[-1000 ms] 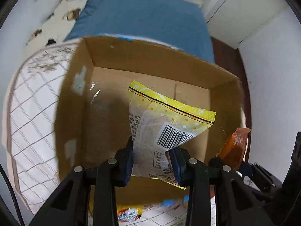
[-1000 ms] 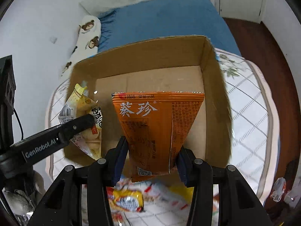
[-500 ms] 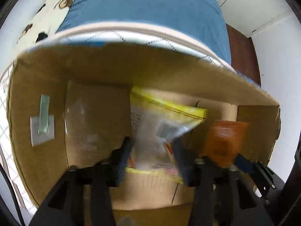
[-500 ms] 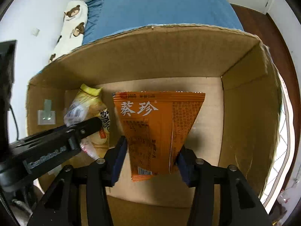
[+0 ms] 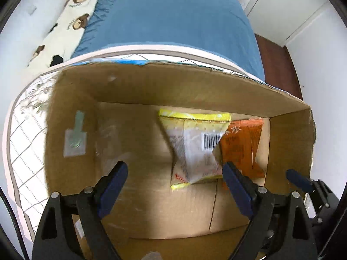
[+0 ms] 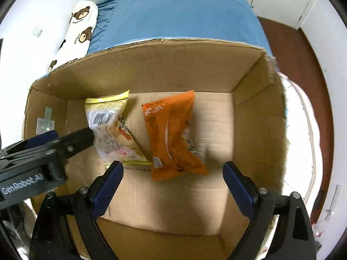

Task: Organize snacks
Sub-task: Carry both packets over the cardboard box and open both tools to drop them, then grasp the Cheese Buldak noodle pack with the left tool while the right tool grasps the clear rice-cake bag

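A yellow and clear snack packet and an orange snack packet lie side by side on the floor of an open cardboard box; both look blurred. My left gripper hangs above the box with its jaws still opening and nothing pressed between its pads. My right gripper is over the box too, jaws opening wide, the orange packet loose below it. The left gripper's body shows at the left of the right wrist view.
The box stands on a white quilted cloth with a grid pattern. Behind it lie a blue bedsheet and a bear-print pillow. White cupboard doors and dark wood floor are at the right.
Both grippers held a packet above the box, sank into it, then spread their jaws. The yellow and the orange packet have dropped onto the box floor.
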### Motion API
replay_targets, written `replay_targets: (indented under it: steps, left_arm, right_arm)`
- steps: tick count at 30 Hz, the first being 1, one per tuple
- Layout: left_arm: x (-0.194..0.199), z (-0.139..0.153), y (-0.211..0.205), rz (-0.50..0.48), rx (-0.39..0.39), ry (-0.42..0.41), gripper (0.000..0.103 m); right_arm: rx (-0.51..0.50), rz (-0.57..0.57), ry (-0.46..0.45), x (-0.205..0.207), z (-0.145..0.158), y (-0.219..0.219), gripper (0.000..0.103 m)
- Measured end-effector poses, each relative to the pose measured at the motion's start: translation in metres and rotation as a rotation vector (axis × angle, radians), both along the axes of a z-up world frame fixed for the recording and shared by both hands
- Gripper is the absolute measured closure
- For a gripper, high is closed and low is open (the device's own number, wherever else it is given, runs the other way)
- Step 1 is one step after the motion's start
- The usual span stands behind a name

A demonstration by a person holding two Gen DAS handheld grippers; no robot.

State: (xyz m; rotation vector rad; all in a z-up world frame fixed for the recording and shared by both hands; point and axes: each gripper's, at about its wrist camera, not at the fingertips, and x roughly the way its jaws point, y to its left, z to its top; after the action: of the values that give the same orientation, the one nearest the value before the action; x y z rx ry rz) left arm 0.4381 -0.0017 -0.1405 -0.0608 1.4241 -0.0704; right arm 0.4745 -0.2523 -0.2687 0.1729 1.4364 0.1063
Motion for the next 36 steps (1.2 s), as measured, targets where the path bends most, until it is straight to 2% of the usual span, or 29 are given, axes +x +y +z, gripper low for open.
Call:
replay_targets:
  steps: [9,16,25,31,36]
  left_arm:
    - [-0.052,0.040,0.009,-0.005,0.044,-0.161,0.014]
    - [-0.096,0.086,0.006,-0.028,0.053,-0.273,0.014]
    - [-0.145,0.126,0.009,-0.045,0.051,-0.371,0.014]
    - [-0.179,0.134,0.015,-0.044,0.049,-0.400,0.014]
    - [-0.200,0.108,0.024,-0.040,0.073,-0.336,0.014]
  right_arm:
    - [-0.045,-0.012,-0.123,-0.055,0.044,-0.013,0.008]
    - [-0.041,-0.030,-0.222,-0.094,0.086,-0.018,0.008]
    - [-0.026,-0.055,-0.315,-0.146,0.132,-0.020,0.008]
    - [0.015,-0.063,-0.301,-0.178,0.135,-0.017,0.008]
    - [0.053,-0.078,-0.211,-0.200,0.101,-0.020,0.008]
